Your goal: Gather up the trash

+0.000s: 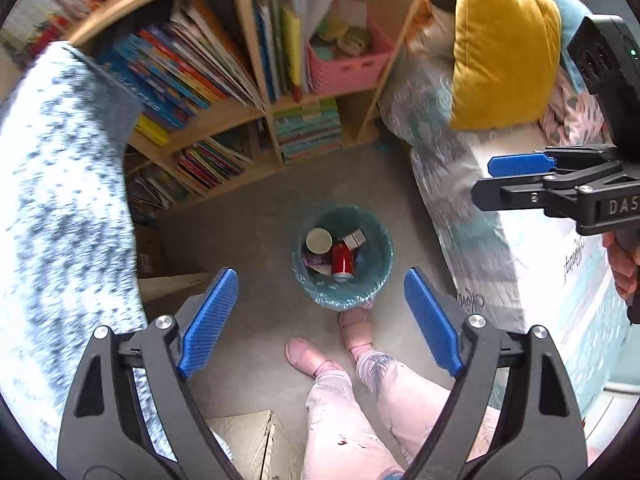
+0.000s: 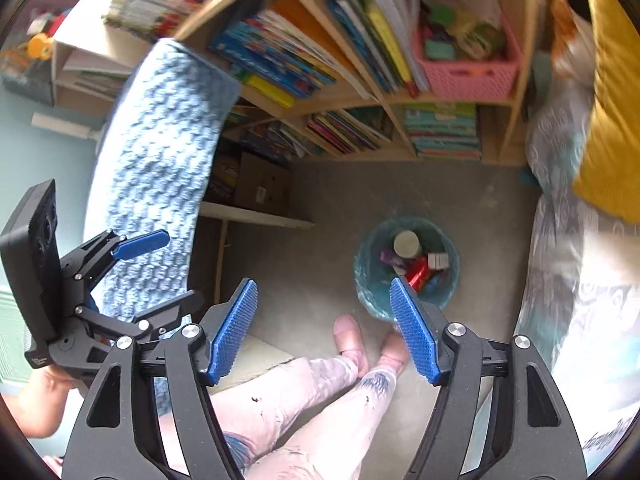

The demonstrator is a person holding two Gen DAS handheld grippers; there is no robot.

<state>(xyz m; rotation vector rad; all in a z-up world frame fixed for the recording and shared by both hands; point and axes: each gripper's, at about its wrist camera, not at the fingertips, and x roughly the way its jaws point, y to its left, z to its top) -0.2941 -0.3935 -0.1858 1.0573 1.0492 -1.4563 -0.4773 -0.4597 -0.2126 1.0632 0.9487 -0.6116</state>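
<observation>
A teal bin (image 1: 382, 264) lined with a bag stands on the grey carpet, far below both grippers. Inside lie a red can (image 1: 343, 260), a white round lid (image 1: 319, 240) and a small box (image 1: 354, 239). My left gripper (image 1: 320, 280) hangs high over the bin, open, with nothing between its blue pads. The right gripper (image 1: 486, 182) shows at the right edge of that view. In the right wrist view my right gripper (image 2: 323, 285) is open and empty, with the bin (image 2: 368, 268) and red can (image 2: 418, 272) just right of its gap. The left gripper (image 2: 176, 272) appears at the left.
A wooden bookshelf (image 1: 256, 108) full of books, with a pink basket (image 1: 348, 68), stands behind the bin. A bed (image 1: 520, 248) with a yellow pillow (image 1: 504, 52) is on the right. A blue knitted blanket (image 1: 60, 184) hangs at the left. A person's legs and pink slippers (image 1: 352, 328) touch the bin.
</observation>
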